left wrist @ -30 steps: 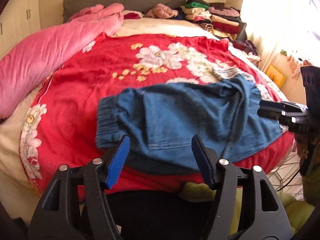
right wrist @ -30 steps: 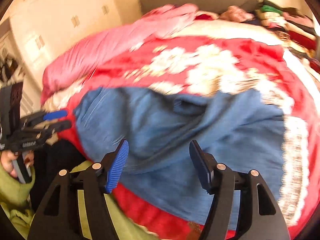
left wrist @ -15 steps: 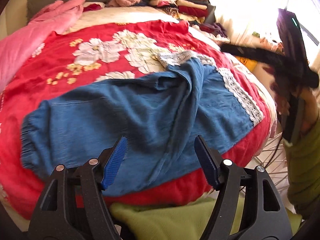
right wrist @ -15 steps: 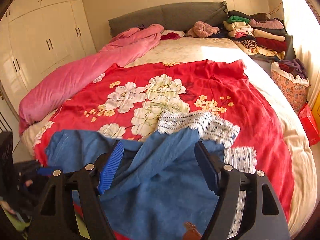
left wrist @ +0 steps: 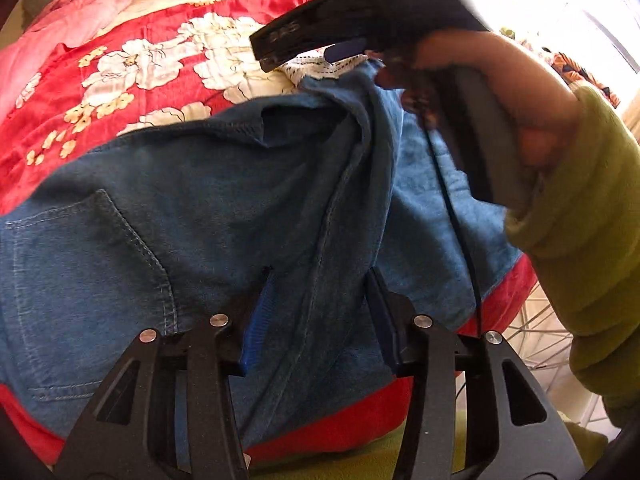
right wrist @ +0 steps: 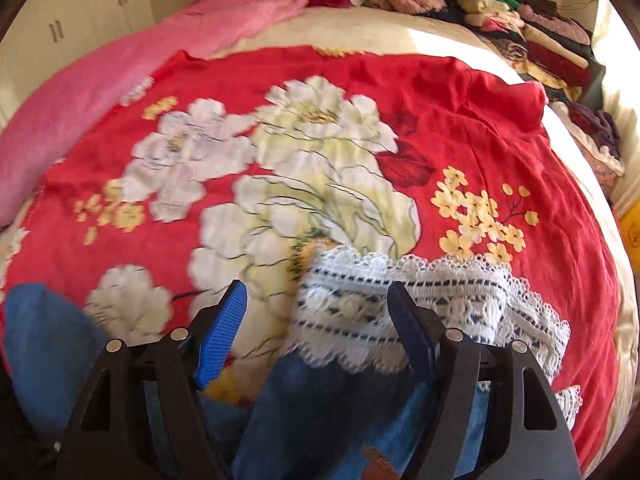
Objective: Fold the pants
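Blue denim pants (left wrist: 200, 208) lie spread across a red floral blanket (left wrist: 120, 20), back pocket up. My left gripper (left wrist: 318, 280) hangs low over the seat. A raised seam fold lies between its blue pads (left wrist: 256, 320); the jaws are closing and still stand apart. A hand (left wrist: 480, 80) in a green sleeve holds my right gripper (left wrist: 304, 54) at the far leg end. In the right wrist view my right gripper (right wrist: 316, 292) straddles the white lace hem (right wrist: 460, 296). Its jaws are closing, without pressing on the lace.
A pink duvet (right wrist: 120, 72) runs along the bed's left side. Stacked folded clothes (right wrist: 540, 36) fill the far right corner by the headboard. White wardrobe doors (right wrist: 88, 12) stand at the left. A wire basket (left wrist: 536, 344) sits off the bed's near right edge.
Both grippers came down closer to the pants. The left settled over the seat seam, the right reached across to the lace hem. Both pairs of jaws have narrowed.
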